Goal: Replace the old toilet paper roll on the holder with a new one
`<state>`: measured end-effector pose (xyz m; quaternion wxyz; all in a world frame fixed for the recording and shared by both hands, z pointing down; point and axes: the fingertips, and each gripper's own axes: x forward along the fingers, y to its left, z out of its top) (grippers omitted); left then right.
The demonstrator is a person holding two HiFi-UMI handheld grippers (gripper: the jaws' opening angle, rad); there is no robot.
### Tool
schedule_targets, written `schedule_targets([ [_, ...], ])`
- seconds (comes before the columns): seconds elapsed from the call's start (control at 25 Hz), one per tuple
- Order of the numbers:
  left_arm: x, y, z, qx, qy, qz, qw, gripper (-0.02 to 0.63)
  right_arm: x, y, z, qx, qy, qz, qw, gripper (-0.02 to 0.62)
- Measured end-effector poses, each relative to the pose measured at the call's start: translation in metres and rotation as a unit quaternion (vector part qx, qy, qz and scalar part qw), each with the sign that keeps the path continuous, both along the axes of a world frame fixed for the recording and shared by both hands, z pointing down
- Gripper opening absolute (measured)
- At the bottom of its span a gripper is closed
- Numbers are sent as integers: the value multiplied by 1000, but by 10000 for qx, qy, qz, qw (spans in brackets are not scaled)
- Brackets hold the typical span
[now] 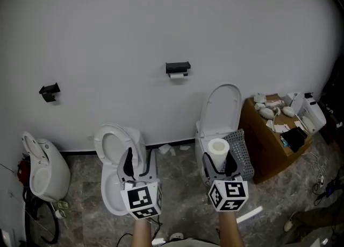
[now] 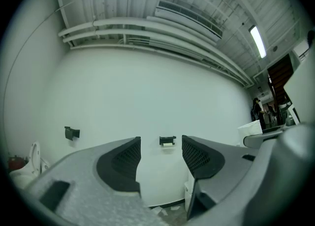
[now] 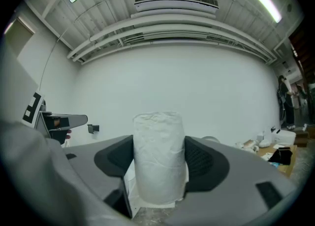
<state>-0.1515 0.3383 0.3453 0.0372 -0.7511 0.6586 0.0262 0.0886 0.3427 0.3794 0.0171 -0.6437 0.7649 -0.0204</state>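
In the head view there were two tools. The left tool [image 1: 137,164] had its jaws apart and held nothing. The right tool [image 1: 219,164] was closed on the new roll [image 1: 218,148], which stood upright between its jaws.

Two black holders hung on the white wall [image 1: 107,25]. The holder [image 1: 178,68] in the middle carried the old roll [image 1: 177,75], a thin bit of white under it. The second holder [image 1: 49,91] hung well off to the left.

Two toilets stood on the floor [image 1: 177,178] by the wall, between the tools and the holder. The left toilet [image 1: 110,146] was under the left tool. The right toilet [image 1: 223,106] had its lid up. A third white bowl [image 1: 45,168] stood at the floor's left edge. One brown box [image 1: 266,152] with small things on top stood at the right edge. One grey mat [image 1: 242,152] with holes leaned between the right toilet and the box. Paper scraps [image 1: 171,148] lay at the foot of the wall.

In the left gripper view, the jaws stood wide. The far holder showed in the gap.

In the right gripper view, both pads pressed the sides of the one new roll. It hid the wall behind it.
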Motion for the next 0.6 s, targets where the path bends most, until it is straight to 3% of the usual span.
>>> schedule_targets([
  [0.6, -17, -46, 12, -101, -45, 57, 9999, 244, -11, -43, 14, -174, -43, 110, 9998, 302],
])
